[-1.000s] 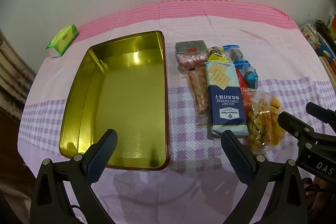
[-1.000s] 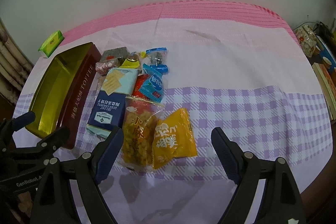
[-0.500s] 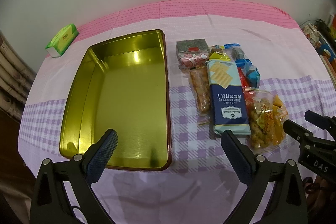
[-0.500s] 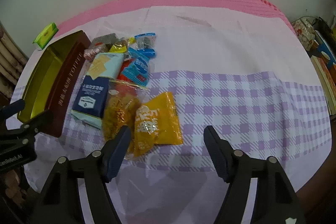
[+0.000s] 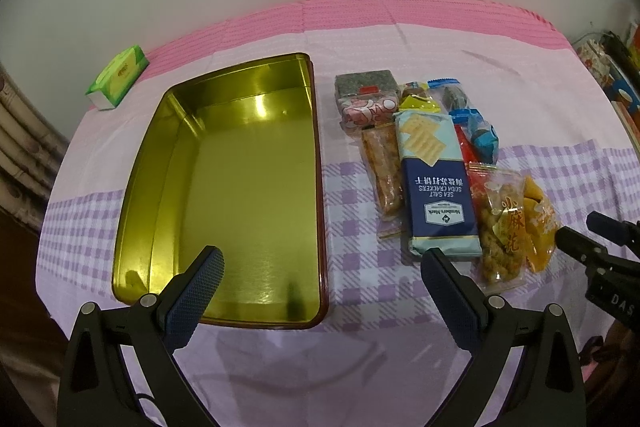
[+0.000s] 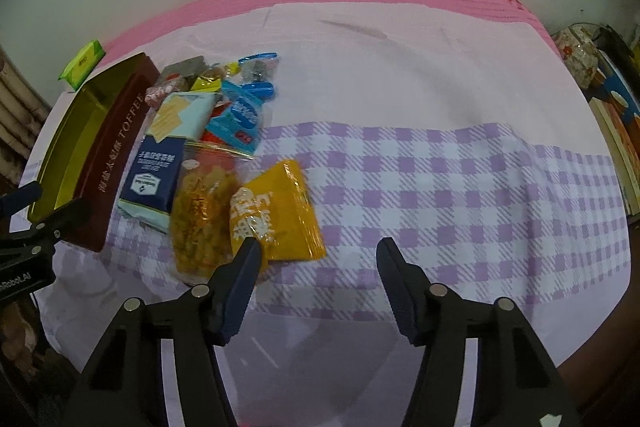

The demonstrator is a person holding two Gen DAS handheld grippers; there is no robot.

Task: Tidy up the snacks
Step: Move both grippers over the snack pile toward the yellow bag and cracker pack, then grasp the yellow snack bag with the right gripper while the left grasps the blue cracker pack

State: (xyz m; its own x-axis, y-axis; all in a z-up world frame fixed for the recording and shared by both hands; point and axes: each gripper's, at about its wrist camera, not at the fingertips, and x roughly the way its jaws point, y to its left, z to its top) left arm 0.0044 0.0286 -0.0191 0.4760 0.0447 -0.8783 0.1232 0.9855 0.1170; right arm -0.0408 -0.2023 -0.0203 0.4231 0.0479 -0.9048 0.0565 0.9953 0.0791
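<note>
An open gold tin (image 5: 240, 207) lies at the left, its dark red side (image 6: 116, 163) facing the snacks. Beside it lie a blue soda cracker pack (image 5: 436, 187), a clear bag of fried twists (image 6: 200, 219), a yellow packet (image 6: 276, 215), a blue packet (image 6: 244, 115) and an orange bar (image 5: 384, 167). My left gripper (image 5: 320, 279) stands open over the tin's near rim. The jaws of my right gripper (image 6: 319, 255) are closing. Its left fingertip (image 6: 250, 255) is at the yellow packet's near edge, and no pad presses on the packet.
A green tissue box (image 5: 118, 77) sits at the back left near the wall. Books and a patterned jar (image 6: 580, 55) stand past the table's right edge. A pink and purple checked cloth (image 6: 440, 167) covers the table.
My right gripper has come lower and closer to the yellow packet, and its jaws have narrowed. The left gripper has kept still.
</note>
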